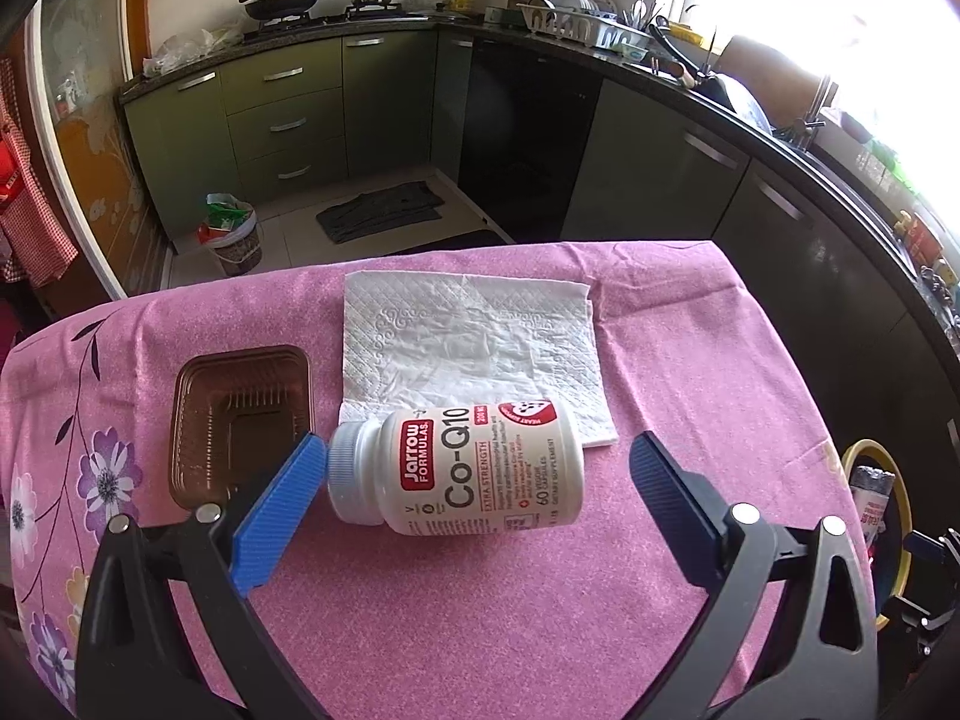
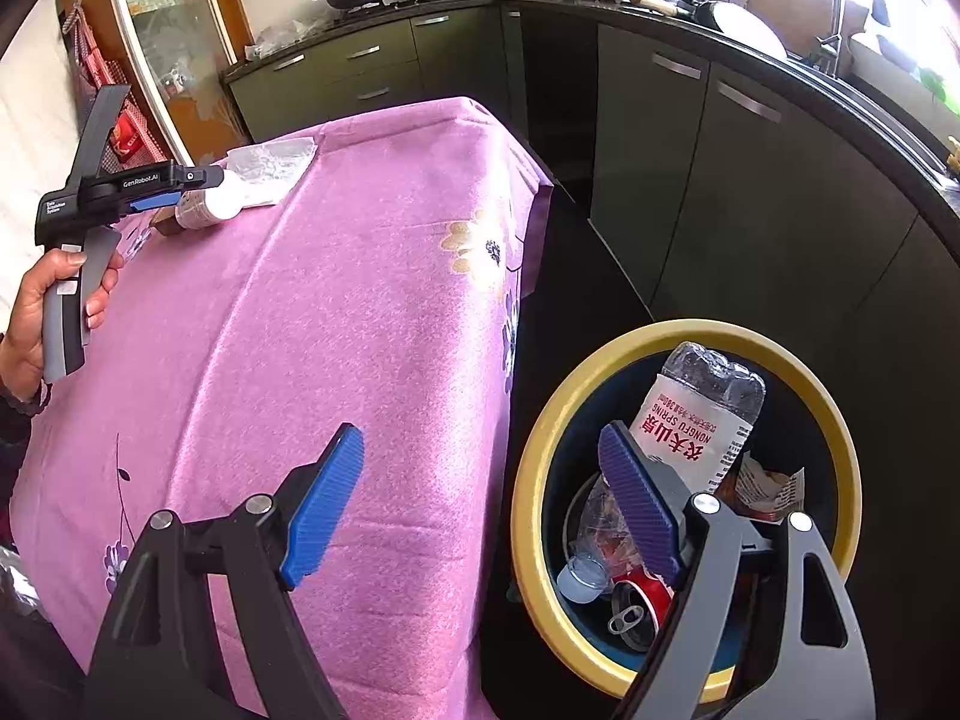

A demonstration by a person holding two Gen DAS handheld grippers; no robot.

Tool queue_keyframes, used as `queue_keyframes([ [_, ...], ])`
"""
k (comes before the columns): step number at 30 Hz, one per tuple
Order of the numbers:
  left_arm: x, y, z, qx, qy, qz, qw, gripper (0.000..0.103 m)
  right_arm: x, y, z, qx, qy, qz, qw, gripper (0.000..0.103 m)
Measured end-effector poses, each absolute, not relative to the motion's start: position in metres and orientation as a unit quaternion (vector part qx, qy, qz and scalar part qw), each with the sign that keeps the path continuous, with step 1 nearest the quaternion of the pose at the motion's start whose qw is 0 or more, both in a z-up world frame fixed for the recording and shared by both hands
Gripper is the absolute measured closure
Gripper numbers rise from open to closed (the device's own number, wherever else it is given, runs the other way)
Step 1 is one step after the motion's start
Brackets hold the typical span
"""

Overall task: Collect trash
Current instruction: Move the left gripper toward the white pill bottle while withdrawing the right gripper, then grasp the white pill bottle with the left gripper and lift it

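Blue pads of my left gripper (image 1: 477, 483) stand wide around white supplement bottle (image 1: 474, 471), lying sideways on pink tablecloth (image 1: 480, 600), cap at left pad, right pad apart. Napkin (image 1: 468, 336) behind, brown tray (image 1: 240, 420) beside. My right gripper (image 2: 480, 510) gapes empty over yellow-rimmed bin (image 2: 528, 480) holding water bottle (image 2: 702, 420), red can (image 2: 642, 597).
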State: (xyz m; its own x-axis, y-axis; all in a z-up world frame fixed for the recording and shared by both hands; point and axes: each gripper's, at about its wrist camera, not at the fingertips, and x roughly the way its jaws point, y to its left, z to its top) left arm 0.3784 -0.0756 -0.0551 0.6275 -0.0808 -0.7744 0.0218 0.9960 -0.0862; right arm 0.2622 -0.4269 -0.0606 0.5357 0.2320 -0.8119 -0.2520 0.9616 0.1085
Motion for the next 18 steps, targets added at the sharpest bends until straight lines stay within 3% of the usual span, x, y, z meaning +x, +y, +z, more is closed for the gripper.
queue_keyframes([
  [18,0.387,-0.084,-0.07,-0.037,0.448,-0.025,0.893,0.007,0.262,-0.43,-0.067,-0.003,0.465,0.148,0.873,0.023],
])
